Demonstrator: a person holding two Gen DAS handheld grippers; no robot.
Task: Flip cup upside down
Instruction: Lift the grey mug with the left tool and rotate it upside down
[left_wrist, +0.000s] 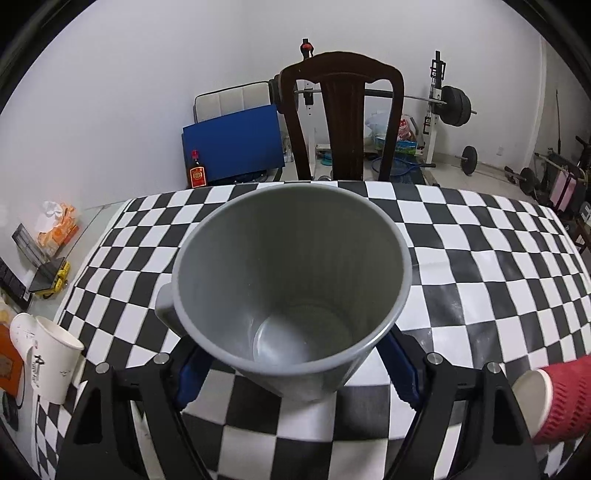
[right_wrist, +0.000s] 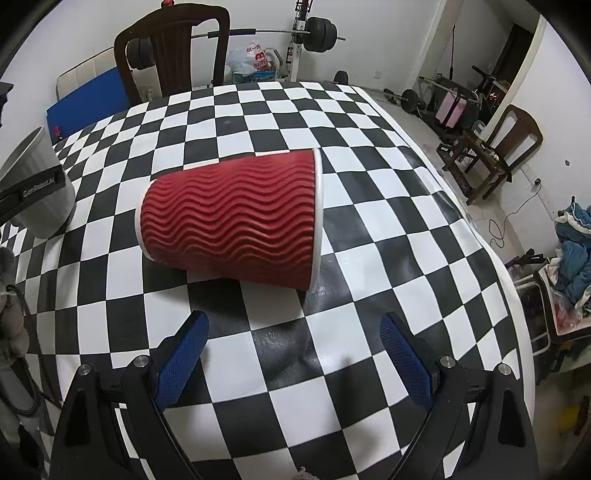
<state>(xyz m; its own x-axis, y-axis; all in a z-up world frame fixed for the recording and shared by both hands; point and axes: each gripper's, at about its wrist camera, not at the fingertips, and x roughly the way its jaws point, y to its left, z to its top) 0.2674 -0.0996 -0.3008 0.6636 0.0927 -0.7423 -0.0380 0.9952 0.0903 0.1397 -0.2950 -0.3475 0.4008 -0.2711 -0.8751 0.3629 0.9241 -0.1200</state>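
My left gripper (left_wrist: 295, 365) is shut on a grey plastic cup (left_wrist: 291, 280), its blue pads pressed on the cup's lower sides. The cup's open mouth faces the camera and its handle sticks out at the left. The same cup shows at the far left of the right wrist view (right_wrist: 37, 184), held above the checkered tablecloth (right_wrist: 369, 229). A red ribbed paper cup (right_wrist: 232, 218) lies on its side on the cloth, its mouth to the right. My right gripper (right_wrist: 295, 354) is open and empty just short of it. The red cup also shows in the left wrist view (left_wrist: 557, 398).
A white paper cup (left_wrist: 48, 358) lies tilted at the table's left edge. A dark wooden chair (left_wrist: 341, 118) stands at the far side. A bottle (left_wrist: 197, 171) and blue board (left_wrist: 232, 147) lie behind. Gym gear (right_wrist: 314, 31) and clutter fill the right of the room.
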